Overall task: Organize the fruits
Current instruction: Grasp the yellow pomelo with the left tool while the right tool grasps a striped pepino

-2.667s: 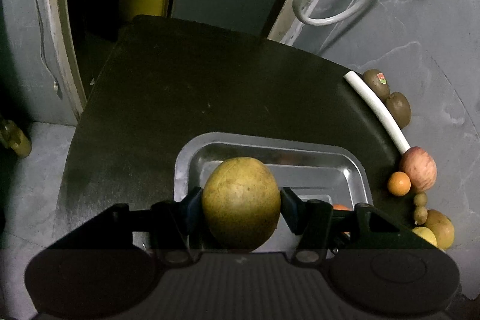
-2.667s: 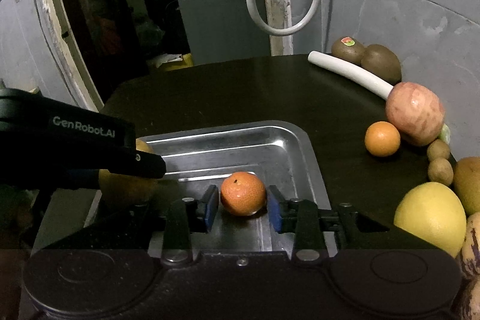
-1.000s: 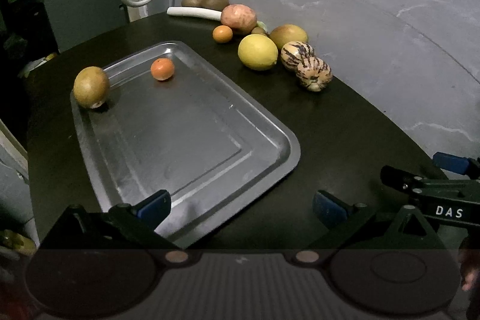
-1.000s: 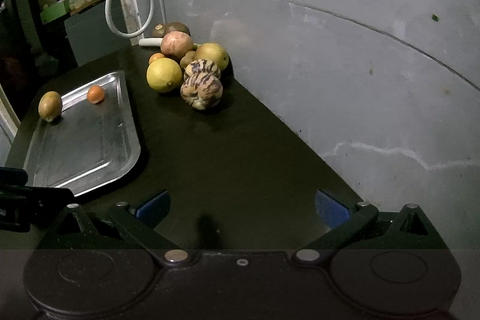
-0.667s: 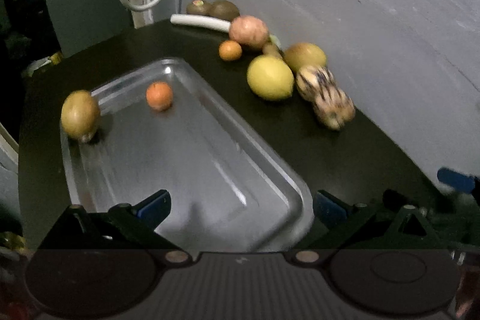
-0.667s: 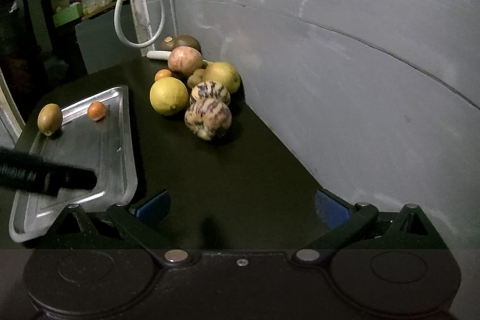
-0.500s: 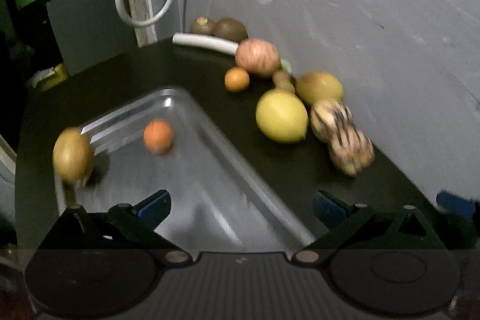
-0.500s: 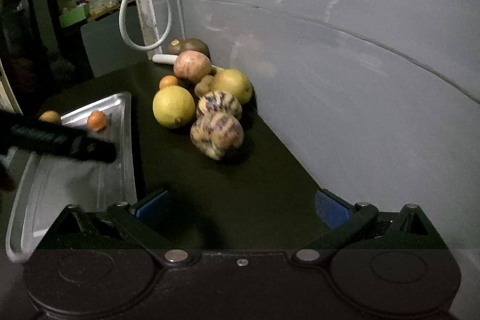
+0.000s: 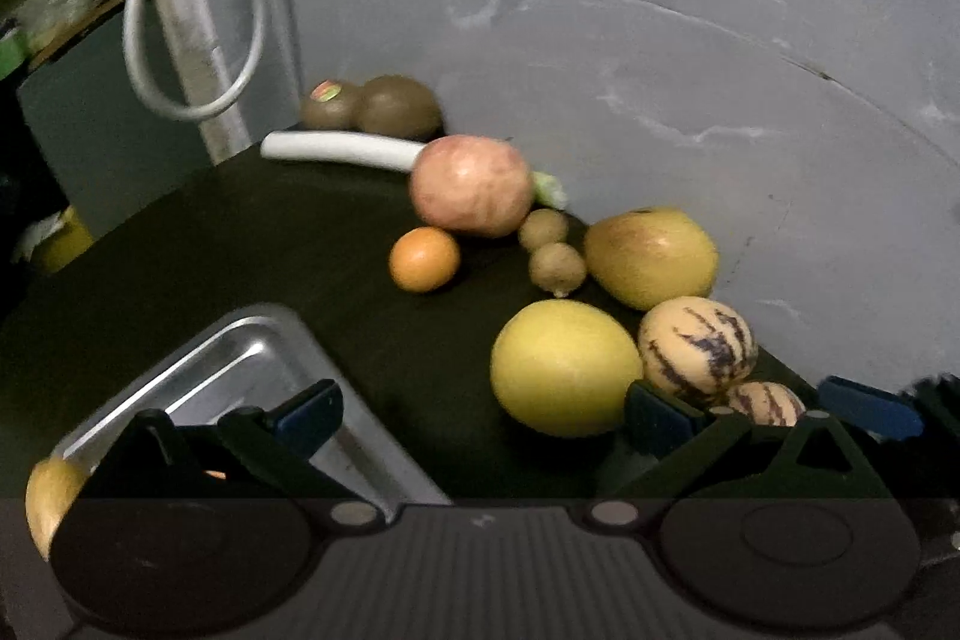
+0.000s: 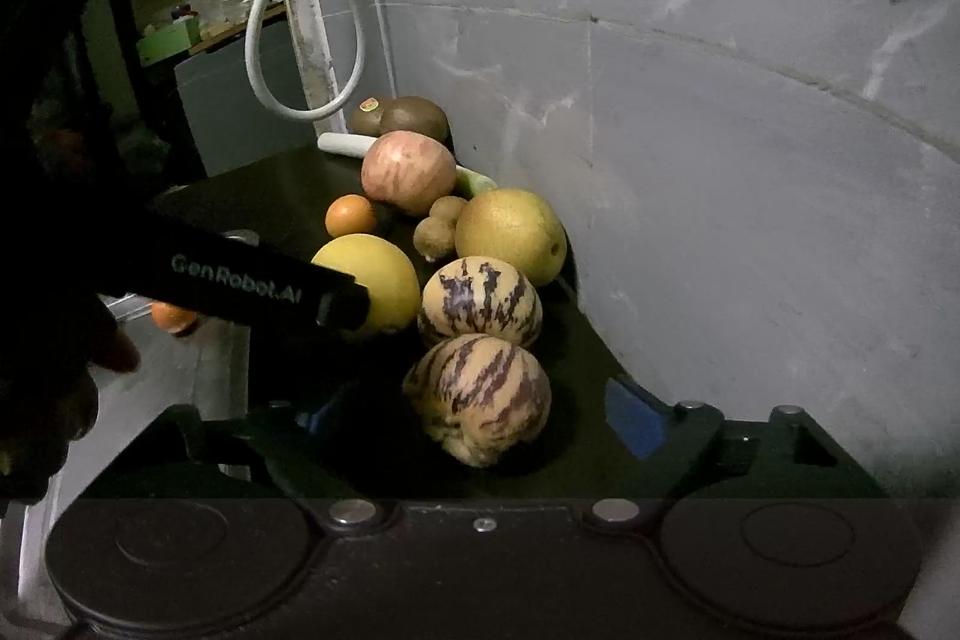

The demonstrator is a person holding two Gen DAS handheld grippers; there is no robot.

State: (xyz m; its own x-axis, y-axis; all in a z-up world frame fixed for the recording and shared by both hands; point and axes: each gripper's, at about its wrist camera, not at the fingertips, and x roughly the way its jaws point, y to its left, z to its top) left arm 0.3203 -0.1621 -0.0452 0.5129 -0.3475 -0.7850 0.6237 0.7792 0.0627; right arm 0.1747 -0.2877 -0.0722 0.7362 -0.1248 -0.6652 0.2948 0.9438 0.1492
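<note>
Both grippers nearer fruit, wide open

Ahead of both tongs and to their right rises a grey plastered wall, scuffed with pale streaks and crossed by a thin seam. Beneath the tongs lies a dark tabletop. Ahead and to the left, a pale upright post stands at the wall's end, with a white cable looping down beside it. Left of the post is a dim room with a grey cabinet and cluttered shelves. The light is low.
</note>
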